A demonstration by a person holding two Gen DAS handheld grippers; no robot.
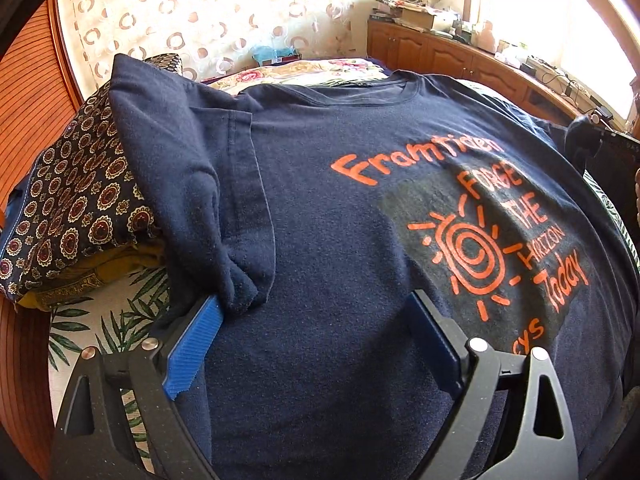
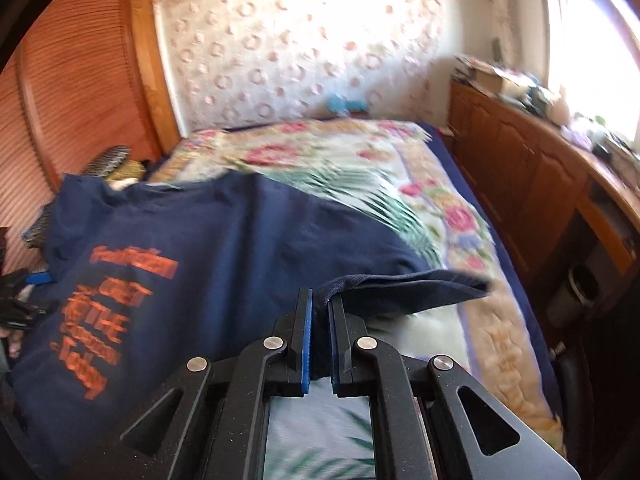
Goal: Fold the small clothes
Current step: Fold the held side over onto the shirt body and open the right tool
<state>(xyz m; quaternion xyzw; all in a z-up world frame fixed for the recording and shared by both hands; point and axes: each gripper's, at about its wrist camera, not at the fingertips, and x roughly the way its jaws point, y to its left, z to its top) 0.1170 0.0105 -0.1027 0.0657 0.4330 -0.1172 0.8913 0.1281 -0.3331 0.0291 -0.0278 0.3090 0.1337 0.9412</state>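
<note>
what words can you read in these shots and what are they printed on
All are orange print on the navy t-shirt, read in the left wrist view:
"Framtiden"
"FORGE"
"THE"
"HORIZON", partly creased
"Today"
"cys", a fragment cut off by the left gripper
In the right wrist view the same print is too blurred to read, except "Today". Items on the wooden cabinet are too small to read.

Both the left gripper point(image 1: 316, 334) and the right gripper point(image 2: 319, 334) have black linkage arms with triangular cut-outs, round silver pins and ribbed blue pads point(image 1: 191, 346), seemingly identical.
</note>
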